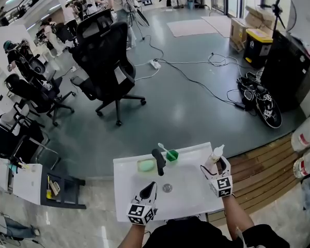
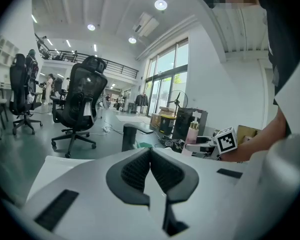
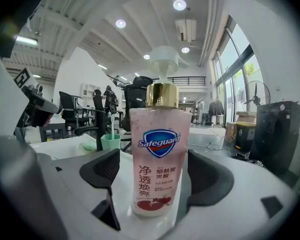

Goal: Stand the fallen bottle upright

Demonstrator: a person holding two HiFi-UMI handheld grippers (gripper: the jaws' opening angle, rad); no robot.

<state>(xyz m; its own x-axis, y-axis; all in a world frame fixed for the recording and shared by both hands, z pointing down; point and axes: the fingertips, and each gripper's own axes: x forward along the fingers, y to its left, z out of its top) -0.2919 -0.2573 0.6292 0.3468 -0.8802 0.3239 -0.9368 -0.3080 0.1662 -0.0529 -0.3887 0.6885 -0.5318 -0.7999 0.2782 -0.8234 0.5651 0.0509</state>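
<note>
Upright soap bottle [image 3: 159, 149], likely light and slippery, stands between open right tongs [image 3: 157, 174]; grip mid-body; left tongs [image 2: 150, 159] closed, empty.

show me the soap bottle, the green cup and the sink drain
soap bottle [image 3: 159, 149], right gripper view, on its front label
green cup [image 1: 172, 155], head view, on its green body
sink drain [image 1: 167, 188], head view, on its centre
</note>
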